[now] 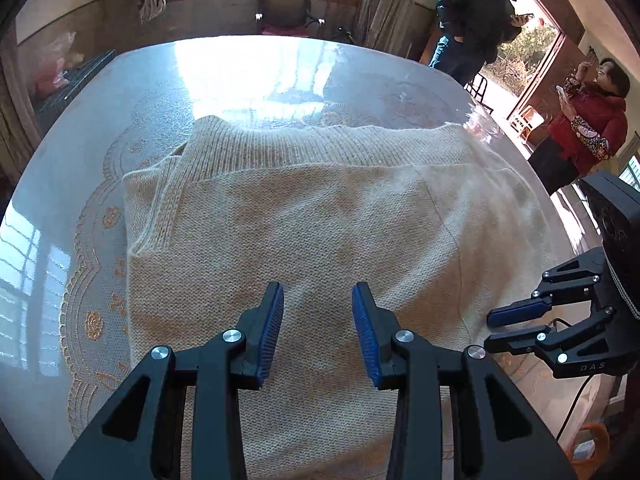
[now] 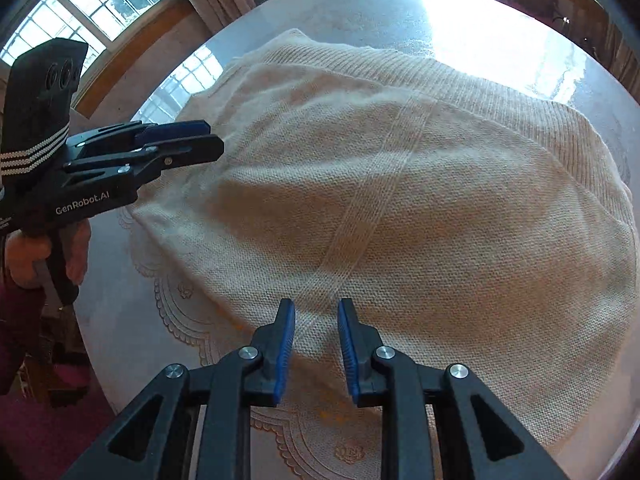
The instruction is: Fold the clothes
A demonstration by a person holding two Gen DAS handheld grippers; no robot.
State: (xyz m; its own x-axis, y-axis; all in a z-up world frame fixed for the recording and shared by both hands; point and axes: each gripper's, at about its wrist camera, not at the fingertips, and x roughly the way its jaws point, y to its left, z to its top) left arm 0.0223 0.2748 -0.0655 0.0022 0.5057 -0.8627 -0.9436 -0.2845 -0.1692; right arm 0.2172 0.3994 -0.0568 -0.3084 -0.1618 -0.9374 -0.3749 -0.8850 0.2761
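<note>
- The cream knit sweater (image 1: pixel 304 216) lies spread flat across the middle of the round bench (image 1: pixel 100 92), ribbed hem at the far side.
- I judge it soft, limp and fairly light; it should sag when lifted, so pinch it at an edge or corner.
- Left gripper (image 1: pixel 318 332): jaws part-spread above the knit, pinching nothing.
- Right gripper (image 2: pixel 316 348): jaws narrowly apart near the sweater's near edge, empty.
</note>
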